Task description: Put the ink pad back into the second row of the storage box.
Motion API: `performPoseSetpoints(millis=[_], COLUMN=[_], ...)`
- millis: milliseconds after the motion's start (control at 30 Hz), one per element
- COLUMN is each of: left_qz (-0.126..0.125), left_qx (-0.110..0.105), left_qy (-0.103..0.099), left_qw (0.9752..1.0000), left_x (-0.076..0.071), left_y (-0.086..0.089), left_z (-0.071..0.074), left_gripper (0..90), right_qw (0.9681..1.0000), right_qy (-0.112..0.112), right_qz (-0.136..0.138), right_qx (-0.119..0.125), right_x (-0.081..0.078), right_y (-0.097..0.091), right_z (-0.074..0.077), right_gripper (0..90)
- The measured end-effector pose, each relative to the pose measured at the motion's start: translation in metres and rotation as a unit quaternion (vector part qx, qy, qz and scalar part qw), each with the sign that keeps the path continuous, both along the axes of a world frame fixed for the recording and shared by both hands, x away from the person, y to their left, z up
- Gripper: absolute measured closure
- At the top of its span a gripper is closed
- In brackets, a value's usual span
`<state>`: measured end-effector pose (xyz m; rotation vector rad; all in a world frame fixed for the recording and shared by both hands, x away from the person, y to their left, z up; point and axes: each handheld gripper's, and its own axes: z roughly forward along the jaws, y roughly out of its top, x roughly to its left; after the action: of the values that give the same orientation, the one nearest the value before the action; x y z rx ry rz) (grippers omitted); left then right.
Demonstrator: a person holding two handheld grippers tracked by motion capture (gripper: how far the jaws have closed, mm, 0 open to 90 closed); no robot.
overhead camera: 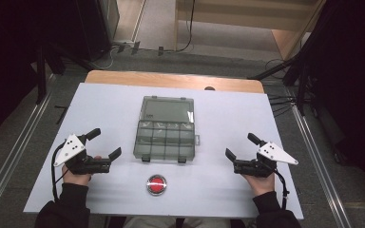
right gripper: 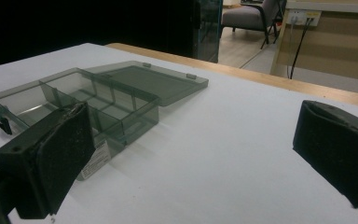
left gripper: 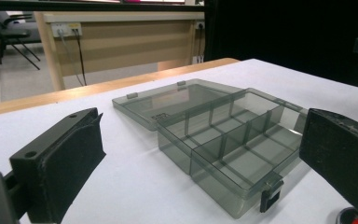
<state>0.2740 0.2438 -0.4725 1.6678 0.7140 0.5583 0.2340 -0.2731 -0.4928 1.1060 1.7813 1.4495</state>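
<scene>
Organizer box [overhead camera: 165,136] lying lid-open on tabletop [overhead camera: 228,118] between left claw [overhead camera: 105,144] and right claw [overhead camera: 240,146], both spread wide, gripping nothing; red button [overhead camera: 157,184] nearby.

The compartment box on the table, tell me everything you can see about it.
The compartment box is smoky translucent plastic, lying open and flat near the middle of the white table. Its lid is folded back flat on the far side, hinged. Dividers split the tray into small compartments, all looking empty. Two dark latches sit on its near edge. Neither gripper touches it.
</scene>
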Motion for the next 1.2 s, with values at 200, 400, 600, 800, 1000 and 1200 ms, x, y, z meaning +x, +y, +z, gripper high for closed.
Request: performPoseSetpoints(millis=[200,400,600,800,1000,1200], left_qz=[-0.001,-0.001,0.001,-0.001,-0.002,-0.005], left_qx=[-0.003,-0.006,-0.007,-0.008,-0.008,-0.007], left_qy=[0.002,0.006,0.008,0.011,0.015,0.018], left_qw=[1.0,1.0,0.9999,0.9999,0.9999,0.9998], left_x=[0.001,0.001,0.001,0.001,0.002,0.002], left_y=[-0.001,-0.001,-0.001,0.0,0.0,-0.001], left_z=[0.0,0.0,0.0,0.0,-0.001,-0.001], left_gripper=[0.0,0.0,0.0,0.0,0.0,0.0], right_qw=[1.0,0.9999,0.9996,0.9991,0.9982,0.9969], right_qy=[0.004,0.004,0.012,0.019,0.028,0.038], right_qz=[0.002,0.009,0.019,0.027,0.04,0.055], right_qx=[-0.008,-0.008,-0.018,-0.025,-0.033,-0.043], right_x=[0.0,-0.002,-0.002,-0.001,0.0,0.0], right_y=[0.001,0.003,0.007,0.01,0.015,0.021], right_z=[-0.001,-0.001,-0.003,-0.004,-0.007,-0.01], right_gripper=[0.0,0.0,0.0,0.0,0.0,0.0])
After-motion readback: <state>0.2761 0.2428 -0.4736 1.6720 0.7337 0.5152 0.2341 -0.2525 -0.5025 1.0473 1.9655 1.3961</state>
